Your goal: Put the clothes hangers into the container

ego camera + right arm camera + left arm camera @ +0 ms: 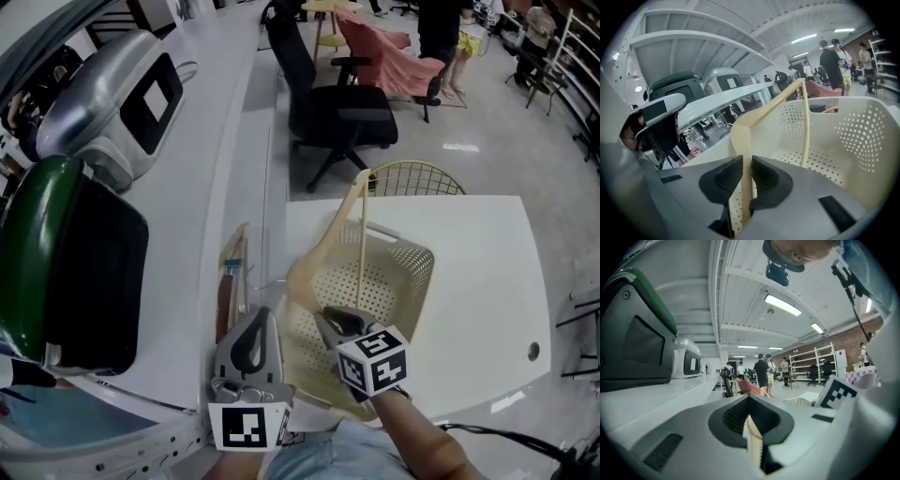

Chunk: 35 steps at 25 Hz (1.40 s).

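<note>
A cream perforated basket (412, 272) stands on the white table (487, 309). A cream clothes hanger (328, 234) stands tilted inside it, its top reaching above the far rim. My right gripper (330, 321) is shut on the hanger's lower end. In the right gripper view the hanger (764, 110) runs up from between the pads of the right gripper (746, 176), and the basket's wall (862, 131) lies behind. My left gripper (255, 319) is at the basket's near-left side. In the left gripper view the left gripper (752, 420) is shut on the basket's rim (754, 444).
More hangers (232, 277) lie on the grey counter to the left of the basket. A green and black machine (56, 262) and a silver one (122, 94) stand further left. A black office chair (337, 103) and a wire chair (417, 178) stand beyond the table.
</note>
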Each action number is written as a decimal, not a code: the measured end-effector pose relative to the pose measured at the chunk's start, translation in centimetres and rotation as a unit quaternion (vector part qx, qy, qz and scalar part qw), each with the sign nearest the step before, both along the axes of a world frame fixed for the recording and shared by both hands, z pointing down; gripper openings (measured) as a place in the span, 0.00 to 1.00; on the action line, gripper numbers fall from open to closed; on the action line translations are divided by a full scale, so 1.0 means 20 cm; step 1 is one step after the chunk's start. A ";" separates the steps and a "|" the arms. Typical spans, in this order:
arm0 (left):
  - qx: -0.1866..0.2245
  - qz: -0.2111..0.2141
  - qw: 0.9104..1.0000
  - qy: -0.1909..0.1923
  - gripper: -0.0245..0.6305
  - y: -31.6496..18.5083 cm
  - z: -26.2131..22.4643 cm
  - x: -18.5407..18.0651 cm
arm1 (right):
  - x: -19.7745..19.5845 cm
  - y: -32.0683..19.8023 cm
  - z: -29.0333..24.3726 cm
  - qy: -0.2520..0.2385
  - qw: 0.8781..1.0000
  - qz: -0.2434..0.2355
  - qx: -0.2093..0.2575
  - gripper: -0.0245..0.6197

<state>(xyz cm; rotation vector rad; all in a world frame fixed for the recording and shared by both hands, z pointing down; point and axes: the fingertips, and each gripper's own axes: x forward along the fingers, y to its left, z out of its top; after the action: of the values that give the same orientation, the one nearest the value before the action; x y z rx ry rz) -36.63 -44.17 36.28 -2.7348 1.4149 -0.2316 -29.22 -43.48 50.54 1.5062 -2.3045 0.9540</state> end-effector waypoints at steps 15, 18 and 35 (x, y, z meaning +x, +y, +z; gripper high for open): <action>0.014 -0.006 1.000 0.013 0.06 0.08 -0.08 0.02 | 0.03 0.03 -0.26 0.001 0.997 0.006 0.076 0.20; 0.022 -0.008 1.000 0.021 0.06 0.12 -0.13 0.03 | 0.06 0.06 -0.38 0.009 0.994 0.007 0.109 0.20; 0.083 -0.033 0.995 0.042 0.06 0.25 -0.45 0.13 | 0.29 0.24 -1.01 0.113 0.947 0.022 0.300 0.06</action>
<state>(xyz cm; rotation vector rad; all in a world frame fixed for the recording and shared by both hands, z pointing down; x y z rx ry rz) -34.06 -39.19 27.35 -2.5949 1.4729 -0.0013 -23.35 -38.67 30.31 1.7653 -2.5126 0.0510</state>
